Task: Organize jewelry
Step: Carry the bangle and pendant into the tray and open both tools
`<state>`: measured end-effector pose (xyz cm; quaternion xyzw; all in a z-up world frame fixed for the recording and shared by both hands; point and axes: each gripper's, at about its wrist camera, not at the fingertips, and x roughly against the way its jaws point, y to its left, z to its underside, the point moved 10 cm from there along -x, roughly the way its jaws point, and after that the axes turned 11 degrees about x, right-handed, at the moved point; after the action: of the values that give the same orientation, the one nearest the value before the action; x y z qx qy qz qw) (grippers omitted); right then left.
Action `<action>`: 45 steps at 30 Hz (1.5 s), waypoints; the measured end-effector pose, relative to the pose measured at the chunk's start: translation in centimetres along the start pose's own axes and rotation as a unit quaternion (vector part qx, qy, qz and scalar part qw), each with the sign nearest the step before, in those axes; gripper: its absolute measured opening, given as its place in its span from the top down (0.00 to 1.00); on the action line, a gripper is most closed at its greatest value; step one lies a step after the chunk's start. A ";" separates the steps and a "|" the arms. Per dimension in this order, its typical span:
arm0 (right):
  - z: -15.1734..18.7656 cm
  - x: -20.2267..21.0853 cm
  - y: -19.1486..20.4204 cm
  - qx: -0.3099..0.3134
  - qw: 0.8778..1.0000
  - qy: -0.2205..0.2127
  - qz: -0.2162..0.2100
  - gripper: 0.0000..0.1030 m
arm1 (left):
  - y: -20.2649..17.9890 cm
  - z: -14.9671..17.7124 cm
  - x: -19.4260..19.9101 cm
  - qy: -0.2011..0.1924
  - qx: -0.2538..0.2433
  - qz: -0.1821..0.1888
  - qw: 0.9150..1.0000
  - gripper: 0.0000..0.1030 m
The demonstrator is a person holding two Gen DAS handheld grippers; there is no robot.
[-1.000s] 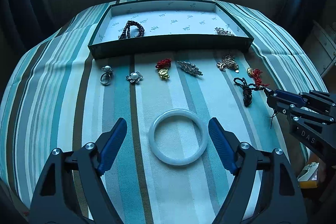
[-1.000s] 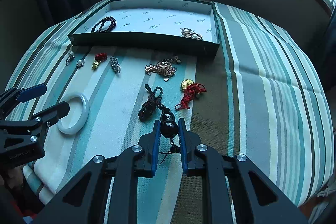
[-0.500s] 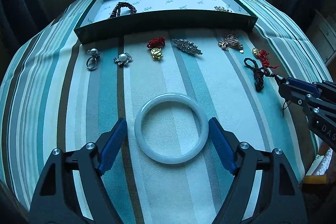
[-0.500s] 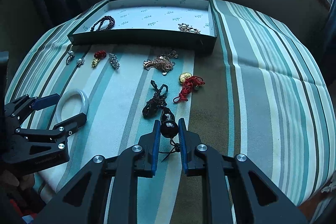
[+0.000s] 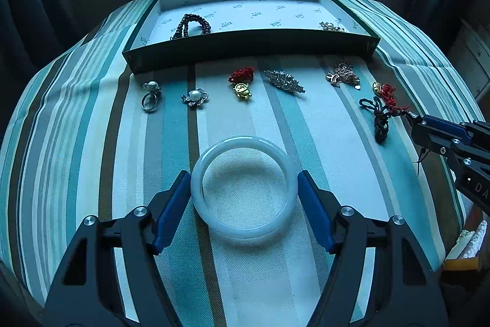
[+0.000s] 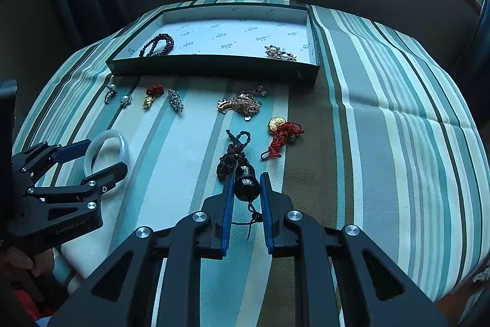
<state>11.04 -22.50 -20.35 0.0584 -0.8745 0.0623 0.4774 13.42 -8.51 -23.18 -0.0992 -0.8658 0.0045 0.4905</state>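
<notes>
A white jade bangle lies flat on the striped cloth between the jaws of my left gripper, which is open, its pads at the ring's sides. It also shows in the right wrist view. My right gripper is shut on the dark bead of a black corded pendant, whose cord still lies on the cloth. The dark green tray at the back holds a dark bead bracelet and a pearl brooch.
In front of the tray lie a pearl ring, a flower brooch, a gold charm with red cord, a crystal brooch, a rose-gold brooch and a red-corded gold coin. The cloth falls away at the table's right edge.
My left gripper has moved forward and down around the bangle, and its jaws have narrowed to the ring's sides. The right gripper stays shut on the bead, barely moved.
</notes>
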 end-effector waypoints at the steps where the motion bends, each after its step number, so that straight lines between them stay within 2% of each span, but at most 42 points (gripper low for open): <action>1: -0.2 0.2 0.0 -0.001 1.000 -0.003 -0.001 0.83 | 0.1 -0.3 0.2 -0.003 0.001 0.000 1.000 0.32; 14: -5.5 1.8 0.0 0.001 0.998 -0.060 -0.012 0.83 | -0.9 -6.4 2.4 -0.059 -0.003 0.011 0.998 0.31; 27: -14.3 -0.1 -0.9 0.010 0.993 -0.116 -0.019 0.83 | -2.0 -14.3 -0.4 -0.091 0.004 0.008 0.996 0.31; 33: -15.7 -3.8 -1.6 0.007 0.995 -0.100 -0.021 0.83 | -1.9 -16.6 -3.9 -0.086 0.012 -0.006 0.996 0.31; 45: -14.2 -10.9 -2.2 -0.001 0.999 -0.040 -0.028 0.83 | -0.9 -16.6 -10.1 -0.050 0.031 -0.019 0.998 0.31</action>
<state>29.02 -21.90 -21.85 0.0852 -0.8910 0.0453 0.4436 32.40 -12.63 -23.02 -0.0671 -0.8904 0.0264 0.4493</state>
